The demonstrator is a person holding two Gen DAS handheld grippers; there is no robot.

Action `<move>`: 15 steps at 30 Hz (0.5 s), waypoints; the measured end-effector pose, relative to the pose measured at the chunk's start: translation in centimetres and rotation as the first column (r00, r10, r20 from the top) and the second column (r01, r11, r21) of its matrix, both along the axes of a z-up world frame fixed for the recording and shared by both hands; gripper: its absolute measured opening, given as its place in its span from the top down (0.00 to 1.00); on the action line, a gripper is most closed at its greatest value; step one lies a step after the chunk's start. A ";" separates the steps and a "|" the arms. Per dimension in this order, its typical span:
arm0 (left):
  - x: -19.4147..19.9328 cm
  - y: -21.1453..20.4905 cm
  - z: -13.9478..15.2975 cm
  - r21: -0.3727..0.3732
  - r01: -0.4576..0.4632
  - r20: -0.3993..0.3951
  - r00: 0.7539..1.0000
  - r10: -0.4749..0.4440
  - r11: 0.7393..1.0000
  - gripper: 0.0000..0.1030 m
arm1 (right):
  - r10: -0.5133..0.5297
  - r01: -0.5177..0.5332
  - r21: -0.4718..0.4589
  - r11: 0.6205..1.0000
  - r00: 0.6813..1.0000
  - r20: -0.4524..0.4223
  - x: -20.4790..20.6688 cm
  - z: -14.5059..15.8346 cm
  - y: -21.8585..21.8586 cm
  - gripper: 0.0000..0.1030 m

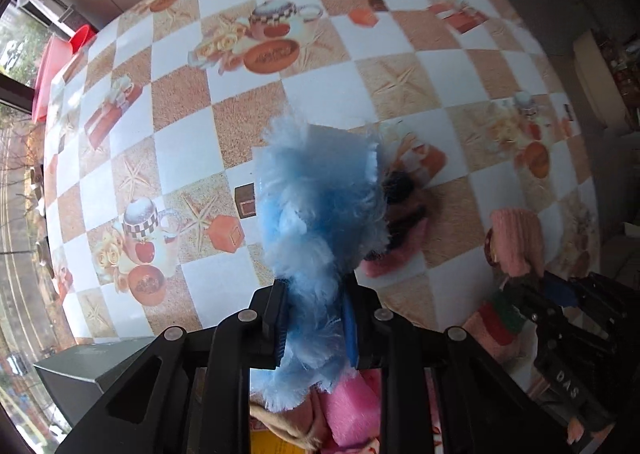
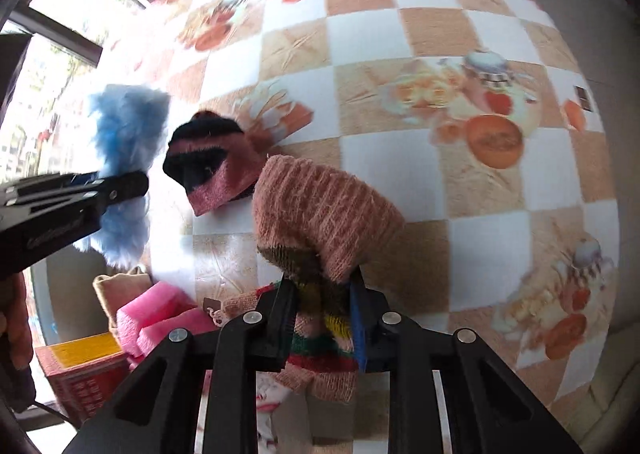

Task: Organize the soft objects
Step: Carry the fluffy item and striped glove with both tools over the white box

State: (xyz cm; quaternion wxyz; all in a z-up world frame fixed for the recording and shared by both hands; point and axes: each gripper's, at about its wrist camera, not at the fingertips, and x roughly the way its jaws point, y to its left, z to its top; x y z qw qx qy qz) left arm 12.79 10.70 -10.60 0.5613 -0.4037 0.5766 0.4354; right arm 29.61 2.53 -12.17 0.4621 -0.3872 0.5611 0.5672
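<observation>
My left gripper (image 1: 316, 318) is shut on a fluffy light-blue soft item (image 1: 320, 206) and holds it above the table; the same item (image 2: 128, 134) and gripper (image 2: 116, 186) show at the left of the right wrist view. My right gripper (image 2: 320, 310) is shut on a pinkish-brown knitted sock (image 2: 324, 210) with striped bands and holds it up; it also shows at the right of the left wrist view (image 1: 516, 238). A black-and-pink sock (image 2: 208, 162) lies on the table between the two, partly hidden behind the blue item in the left wrist view (image 1: 404, 214).
The table wears a checkered cloth (image 1: 320, 66) printed with teapots and fruit. Below its near edge stands a red and yellow box (image 2: 80, 366) holding pink foam pieces (image 2: 156, 318) and a tan cloth (image 2: 120, 286). A window is at the left.
</observation>
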 end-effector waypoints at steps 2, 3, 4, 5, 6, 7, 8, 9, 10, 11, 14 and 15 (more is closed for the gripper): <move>0.0 -0.7 1.5 0.024 0.012 0.018 1.000 -0.013 1.000 0.77 | -0.022 0.022 0.003 1.000 1.000 -0.008 1.1 0.7 -0.7 0.76; 0.2 -1.3 2.1 0.036 0.023 0.029 0.999 -0.024 0.999 0.77 | -0.039 0.039 0.001 0.999 0.999 -0.016 1.6 1.0 -1.1 0.76; 0.3 -1.9 2.6 0.047 0.032 0.036 0.999 -0.034 0.998 0.77 | -0.061 0.061 -0.003 0.998 0.998 -0.022 2.5 1.8 -1.3 0.76; 0.3 -2.5 3.1 0.056 0.041 0.045 0.998 -0.043 0.998 0.77 | -0.077 0.077 -0.003 0.997 0.997 -0.021 2.9 2.1 -1.7 0.76; 0.6 -2.9 3.8 0.063 0.047 0.058 0.997 -0.051 0.997 0.77 | -0.096 0.096 0.001 0.995 0.995 -0.019 3.4 2.6 -2.3 0.76; 0.8 -3.6 4.5 0.073 0.052 0.075 0.996 -0.058 0.996 0.77 | -0.106 0.106 0.002 0.994 0.994 -0.019 3.4 2.5 -2.8 0.76; 1.1 -4.4 5.2 0.081 0.057 0.090 0.994 -0.064 0.995 0.77 | -0.118 0.118 0.002 0.993 0.993 -0.021 3.7 2.9 -3.0 0.76; 1.3 -5.1 5.8 0.087 0.063 0.107 0.992 -0.073 0.994 0.77 | -0.125 0.125 0.004 0.992 0.992 -0.017 4.0 3.3 -3.5 0.76; 1.2 -5.6 6.2 0.092 0.068 0.124 0.989 -0.079 0.993 0.77 | -0.127 0.127 0.006 0.992 0.992 -0.009 3.8 3.3 -3.5 0.76; 1.3 -6.4 6.8 0.098 0.075 0.139 0.986 -0.088 0.992 0.77 | -0.131 0.131 0.009 0.991 0.991 0.000 4.0 3.7 -4.0 0.76; 1.4 -8.6 8.2 0.103 0.093 0.179 0.978 -0.111 0.990 0.76 | -0.156 0.156 0.016 0.988 0.988 0.013 4.8 4.9 -5.6 0.76; 1.4 -9.6 8.8 0.101 0.101 0.194 0.974 -0.119 0.990 0.76 | -0.165 0.165 0.015 0.986 0.986 0.017 5.0 5.3 -6.4 0.76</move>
